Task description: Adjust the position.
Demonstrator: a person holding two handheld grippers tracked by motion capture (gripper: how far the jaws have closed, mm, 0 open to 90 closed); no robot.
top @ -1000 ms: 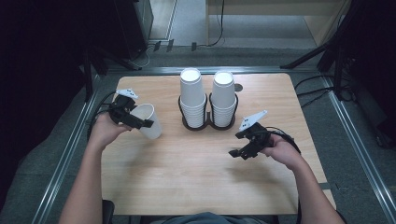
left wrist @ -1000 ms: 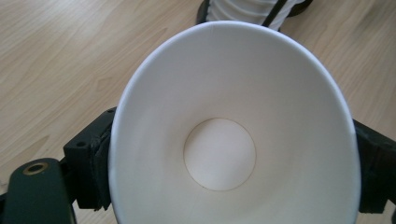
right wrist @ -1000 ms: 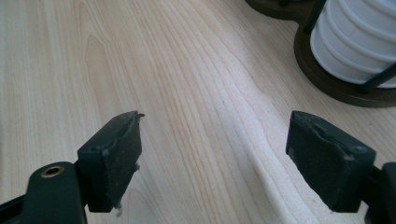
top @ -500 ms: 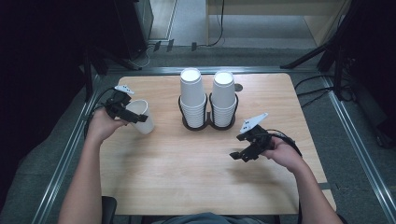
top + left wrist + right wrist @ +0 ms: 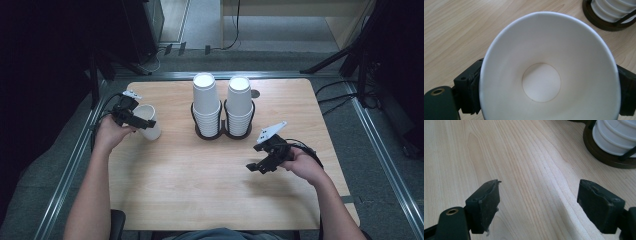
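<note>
Jaws of the left hand-held gripper (image 5: 134,118) pinch a white paper cup (image 5: 148,121) above the wooden counter (image 5: 200,185), while the right hand-held gripper (image 5: 256,167) hangs spread, holding nothing.

The white paper cup (image 5: 548,72) sits between the jaws of the left gripper (image 5: 131,116), one jaw at each side of its wall — its mouth faces the camera. Beyond these jaws, to the right, stands the black wire cup holder (image 5: 222,131) with two stacks of white paper cups (image 5: 205,102). Between the jaws of the right gripper (image 5: 537,202) lies only the light wooden table (image 5: 529,167) — the holder stands beyond the right jaw.
</note>
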